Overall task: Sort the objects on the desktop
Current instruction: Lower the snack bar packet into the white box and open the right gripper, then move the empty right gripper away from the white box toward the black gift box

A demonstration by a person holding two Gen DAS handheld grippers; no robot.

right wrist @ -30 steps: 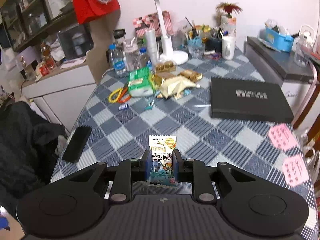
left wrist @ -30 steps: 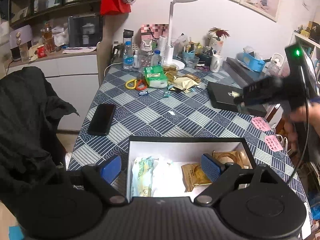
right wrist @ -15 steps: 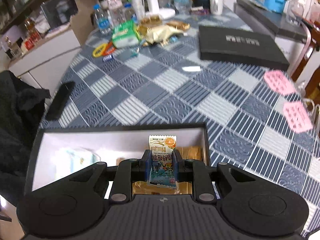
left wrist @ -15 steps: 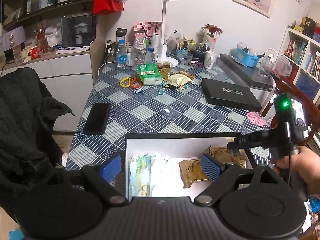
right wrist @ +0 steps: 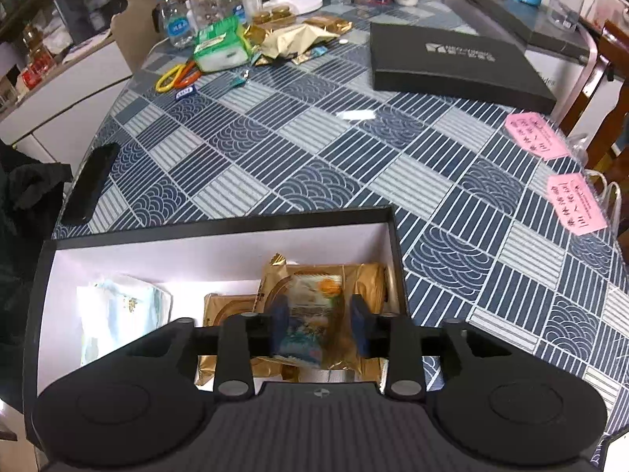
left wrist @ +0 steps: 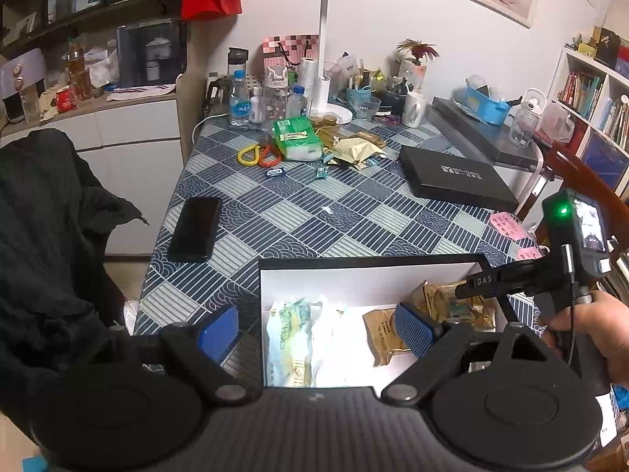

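Observation:
A black box with a white inside [right wrist: 220, 232] stands at the near table edge and holds gold snack packets [right wrist: 361, 279] and a pale packet [right wrist: 118, 310]. My right gripper [right wrist: 319, 324] is open over the box's right end. The small blue-and-white snack packet [right wrist: 310, 314] lies blurred between its fingers, loose on the gold packets. My left gripper [left wrist: 316, 328] is open and empty, straddling the box's left wall [left wrist: 261, 295]. The right gripper's body [left wrist: 511, 279] shows in the left wrist view over the box.
A black phone [left wrist: 195, 228] lies left of the box. A black flat case [right wrist: 452, 63] lies at the right. Green tissue pack [right wrist: 222, 45], gold wrappers, scissors [right wrist: 177, 74] and bottles crowd the far end. Two pink notes [right wrist: 576, 202] lie at the right edge.
My right gripper came down into the box's right end and opened, letting go of the small snack packet. The left gripper stayed where it was.

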